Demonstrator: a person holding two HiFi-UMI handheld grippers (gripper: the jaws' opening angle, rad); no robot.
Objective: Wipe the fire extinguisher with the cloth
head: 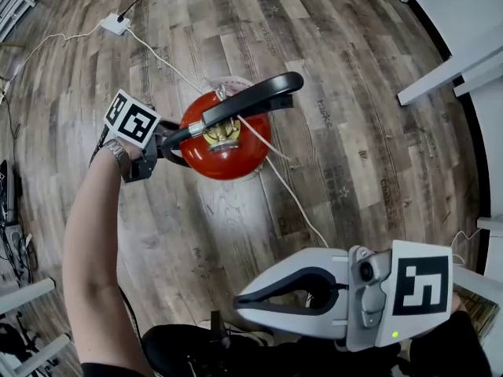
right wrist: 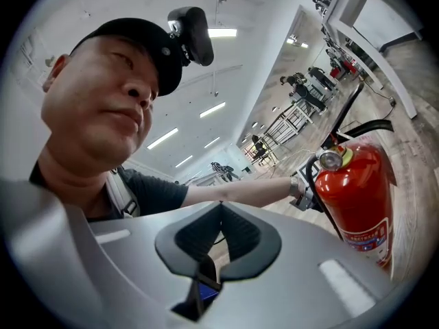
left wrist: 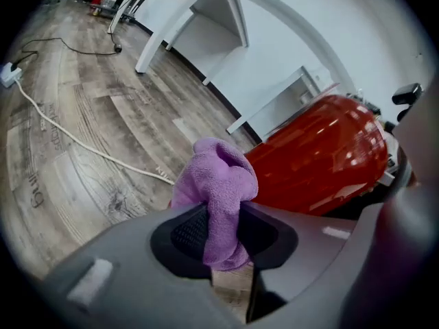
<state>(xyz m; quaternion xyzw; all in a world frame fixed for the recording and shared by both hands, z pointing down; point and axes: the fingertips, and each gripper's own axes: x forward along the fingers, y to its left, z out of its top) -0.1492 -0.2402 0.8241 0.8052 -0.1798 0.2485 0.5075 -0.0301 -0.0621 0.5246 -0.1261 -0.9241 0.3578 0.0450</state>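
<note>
A red fire extinguisher (head: 228,144) with a black handle and hose stands upright on the wooden floor. It also shows in the left gripper view as the red cylinder (left wrist: 322,160) and in the right gripper view as the extinguisher (right wrist: 358,197). My left gripper (head: 169,141) sits against the extinguisher's left side, shut on a purple cloth (left wrist: 219,197) that bunches out past the jaws next to the red body. My right gripper (head: 240,301) is held low and near me, shut and empty, well away from the extinguisher.
A white cable (head: 287,187) runs across the floor from a power strip (head: 115,24) past the extinguisher's base. White table legs (head: 440,73) stand at the right. Chair bases (head: 31,344) are at lower left.
</note>
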